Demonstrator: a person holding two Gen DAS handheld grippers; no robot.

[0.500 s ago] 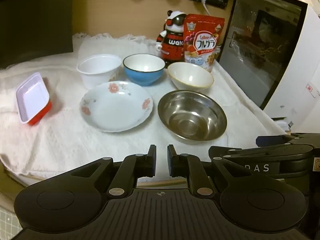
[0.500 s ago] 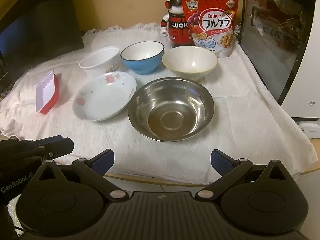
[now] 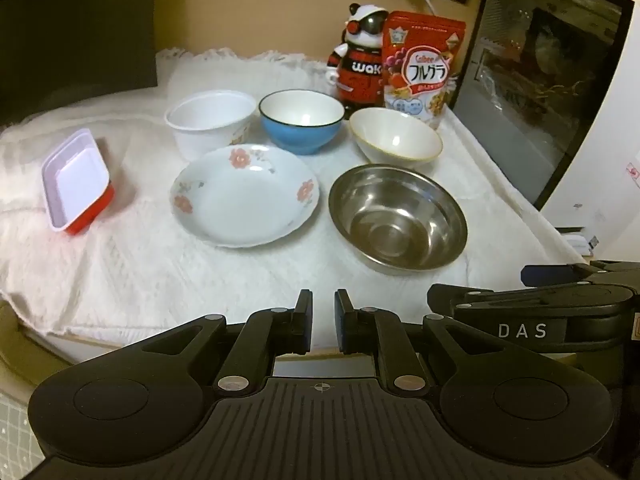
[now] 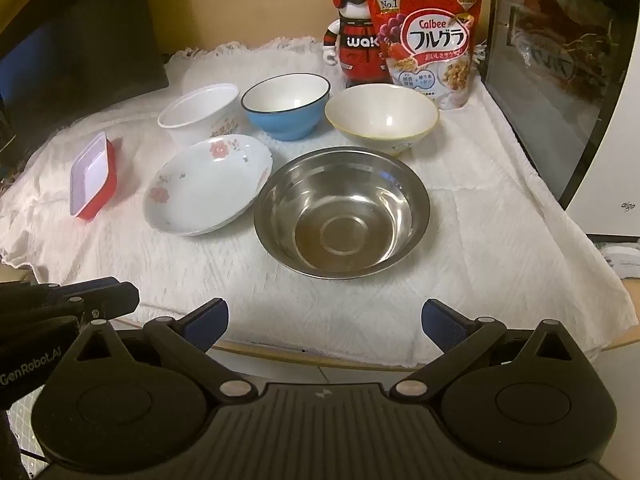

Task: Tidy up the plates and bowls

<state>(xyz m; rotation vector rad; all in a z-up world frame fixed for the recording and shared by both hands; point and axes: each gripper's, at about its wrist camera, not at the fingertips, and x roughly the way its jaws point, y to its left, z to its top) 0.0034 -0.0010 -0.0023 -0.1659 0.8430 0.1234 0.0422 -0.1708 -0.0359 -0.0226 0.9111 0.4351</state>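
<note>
The left gripper (image 3: 323, 322) hovers at the bench's near edge, jaws nearly together and holding nothing. The right gripper (image 4: 324, 326) hovers beside it, jaws wide apart and empty. Ahead on the white cloth (image 4: 480, 240) sit the steel bowl (image 4: 342, 212) and, just left of it, the floral plate (image 4: 208, 184). Behind stand a white cup (image 4: 198, 112), a blue bowl (image 4: 286, 106) and a cream bowl (image 4: 380, 120). A red tray (image 4: 93, 176) lies far left.

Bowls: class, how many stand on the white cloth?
4: white bowl back left, blue bowl back middle, cream bowl back right, steel bowl front. None seems hidden.
</note>
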